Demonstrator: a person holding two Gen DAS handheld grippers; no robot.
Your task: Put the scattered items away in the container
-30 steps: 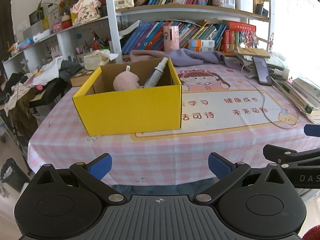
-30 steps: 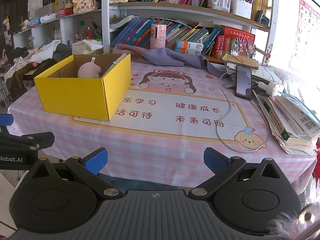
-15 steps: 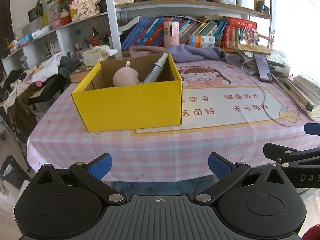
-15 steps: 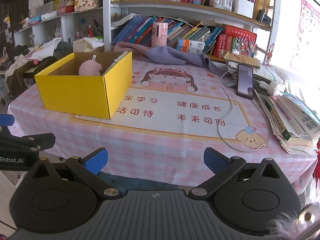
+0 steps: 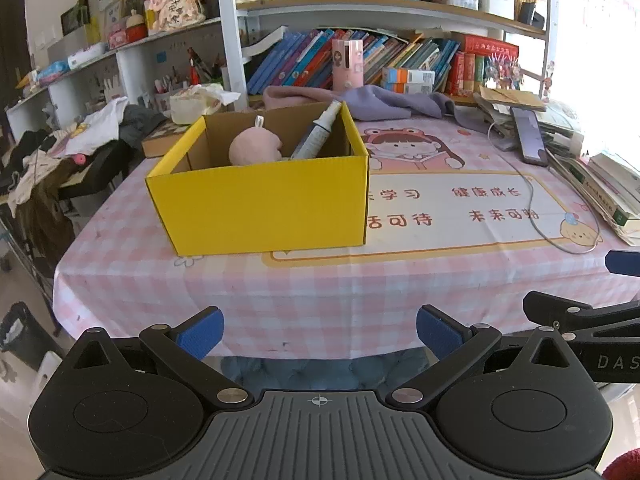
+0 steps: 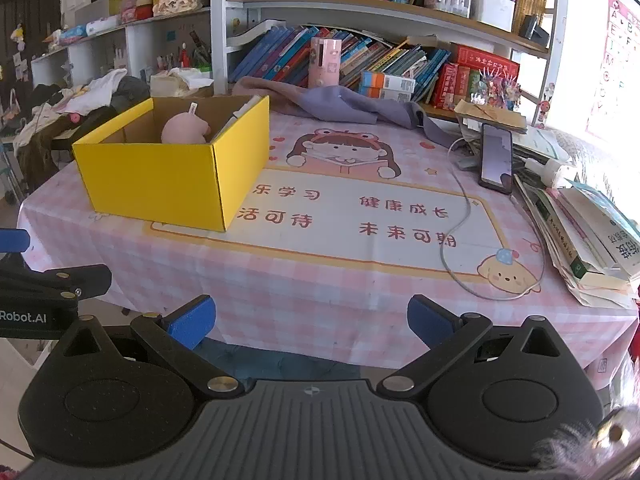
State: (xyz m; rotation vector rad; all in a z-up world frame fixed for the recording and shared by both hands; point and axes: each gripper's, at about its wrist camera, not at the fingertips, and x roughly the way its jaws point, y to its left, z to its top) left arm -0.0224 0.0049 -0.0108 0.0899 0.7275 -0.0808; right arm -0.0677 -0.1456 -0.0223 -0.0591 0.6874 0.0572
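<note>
Two things sit inside the yellow box [image 5: 264, 204] on the worktop [image 5: 400, 280]: a round pink toy [image 5: 255, 149] and a spray bottle [image 5: 318, 130] that leans on the box's right wall, tip up and pointing away. The left gripper [image 5: 318, 326] and right gripper [image 6: 310, 320] hang near the worktop's front edge (well apart from the box), fingers spread wide, holding nothing.

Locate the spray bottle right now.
The spray bottle is inside the yellow box, leaning against its right wall beside the pink plush, on the table's left half in both views.
</note>
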